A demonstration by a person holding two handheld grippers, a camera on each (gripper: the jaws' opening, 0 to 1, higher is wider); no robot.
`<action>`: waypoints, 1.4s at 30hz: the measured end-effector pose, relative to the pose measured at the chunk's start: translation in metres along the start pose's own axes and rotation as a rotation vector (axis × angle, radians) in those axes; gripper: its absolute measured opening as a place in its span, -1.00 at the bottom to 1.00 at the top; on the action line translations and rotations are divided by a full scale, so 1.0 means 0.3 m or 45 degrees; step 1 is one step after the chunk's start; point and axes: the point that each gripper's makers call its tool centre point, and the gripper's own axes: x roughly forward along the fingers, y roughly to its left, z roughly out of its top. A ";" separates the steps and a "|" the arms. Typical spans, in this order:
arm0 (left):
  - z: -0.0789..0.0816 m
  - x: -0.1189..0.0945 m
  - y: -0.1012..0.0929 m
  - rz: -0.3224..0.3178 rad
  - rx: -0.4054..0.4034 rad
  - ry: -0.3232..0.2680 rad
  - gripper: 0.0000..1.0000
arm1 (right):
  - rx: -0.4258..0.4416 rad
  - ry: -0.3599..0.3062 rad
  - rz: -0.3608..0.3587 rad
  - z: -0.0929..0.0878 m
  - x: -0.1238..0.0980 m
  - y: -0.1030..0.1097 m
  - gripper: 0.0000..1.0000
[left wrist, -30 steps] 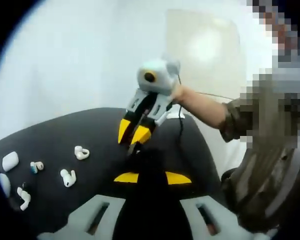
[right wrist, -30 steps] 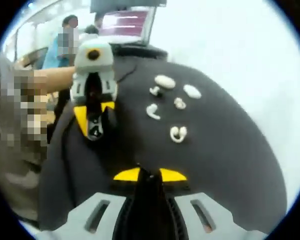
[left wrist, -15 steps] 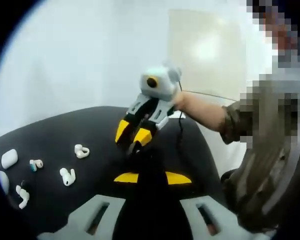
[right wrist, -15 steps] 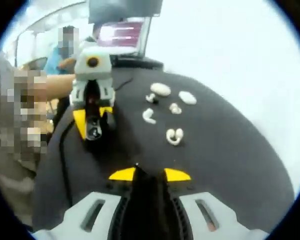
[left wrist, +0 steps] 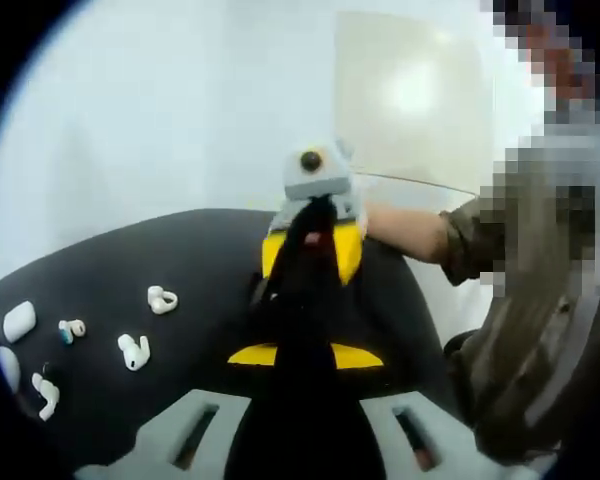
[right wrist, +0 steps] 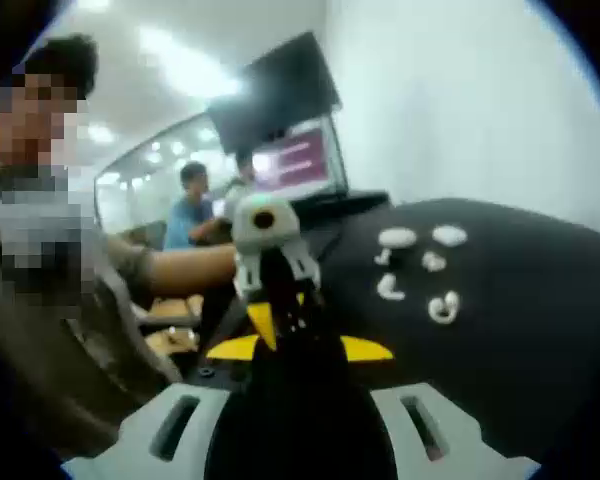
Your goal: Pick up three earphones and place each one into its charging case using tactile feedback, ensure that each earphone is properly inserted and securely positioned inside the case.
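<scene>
Several white pieces lie at the far left of my left gripper view, spread on the black mat [left wrist: 180,250] so each can be taken alone: a rounded charging case [left wrist: 19,321] at the edge, a small earphone with a blue tip [left wrist: 72,329] just beside it, a stemmed earphone [left wrist: 46,393] below, another earphone [left wrist: 135,352] nearer the middle, and a looped earphone [left wrist: 161,299] above that. None is in a case yet, so I judge the task has barely begun.

Moving right, my left gripper [left wrist: 305,355] points forward with its yellow-tipped jaws pressed together and nothing between them. Straight ahead of it, my right gripper [left wrist: 312,245] faces it nose to nose, well apart from the earphones. I cannot tell from this head-on angle how its jaws stand there; in the right gripper view its [right wrist: 298,348] yellow tips sit close together, carrying nothing.

I hold the two tools tip to tip over bare mat, probably to line them up before reaching out. In the right gripper view the white pieces [right wrist: 417,265] lie grouped to the right, and further right still in the left gripper view is my sleeve [left wrist: 460,240].
</scene>
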 end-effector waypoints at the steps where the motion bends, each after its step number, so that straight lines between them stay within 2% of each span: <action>1: -0.001 0.001 0.000 0.001 0.002 0.001 -0.71 | -0.008 -0.005 0.012 0.005 0.014 0.008 -0.39; 2: -0.001 0.002 0.000 0.003 0.005 0.003 -0.71 | -0.011 -0.016 0.020 0.009 0.024 0.013 -0.39; 4: -0.002 0.003 -0.001 0.006 0.011 0.004 -0.71 | 0.002 -0.090 0.034 0.041 0.049 0.022 -0.39; 5: -0.003 0.004 -0.001 0.007 0.014 0.006 -0.71 | 0.007 -0.091 0.034 0.039 0.059 0.021 -0.39; 6: -0.002 0.003 -0.001 0.005 0.018 0.005 -0.71 | 0.005 -0.075 0.031 0.033 0.069 0.024 -0.43; 7: -0.002 0.004 -0.001 0.004 0.020 0.004 -0.71 | -0.033 -0.017 0.026 0.009 0.073 0.024 -0.53; 8: -0.002 0.004 0.001 0.005 0.021 0.003 -0.71 | -0.099 -0.014 0.050 0.010 0.082 0.034 -0.60; 9: -0.003 0.003 0.004 0.011 0.021 0.004 -0.71 | -0.098 -0.020 0.018 0.012 0.077 0.025 -0.62; 18: -0.003 0.003 0.011 0.018 0.019 0.005 -0.71 | -0.135 -0.038 -0.024 0.016 0.030 0.021 -0.63; 22: -0.002 0.001 0.019 0.036 0.024 0.004 -0.70 | -0.113 -0.034 -0.041 0.012 0.013 0.007 -0.63; 26: 0.003 -0.005 0.032 0.063 0.028 0.000 -0.70 | -0.119 -0.027 -0.068 0.003 -0.035 -0.011 -0.63; 28: 0.013 -0.015 0.045 0.072 0.015 -0.018 -0.67 | -0.063 -0.041 -0.081 -0.001 -0.059 -0.030 -0.63; 30: 0.062 -0.035 0.054 0.074 -0.032 -0.116 -0.59 | -0.006 -0.068 -0.088 0.004 -0.061 -0.044 -0.63; 32: 0.117 -0.075 0.072 0.077 -0.097 -0.218 -0.53 | 0.005 -0.074 -0.085 0.005 -0.059 -0.048 -0.63; 33: 0.131 -0.101 0.085 0.088 -0.108 -0.229 -0.51 | 0.007 -0.074 -0.084 0.005 -0.054 -0.044 -0.63; 34: 0.140 -0.133 0.113 0.134 -0.108 -0.228 -0.52 | 0.002 -0.074 -0.086 0.005 -0.054 -0.042 -0.63; 37: 0.136 -0.252 0.216 0.314 -0.099 -0.104 -0.55 | -0.020 -0.065 -0.077 0.002 -0.044 -0.035 -0.63; 39: 0.116 -0.322 0.290 0.442 -0.091 0.032 -0.58 | -0.024 -0.058 -0.073 -0.001 -0.040 -0.036 -0.63; 42: 0.101 -0.393 0.378 0.591 -0.099 0.204 -0.64 | -0.030 -0.050 -0.071 -0.004 -0.037 -0.037 -0.63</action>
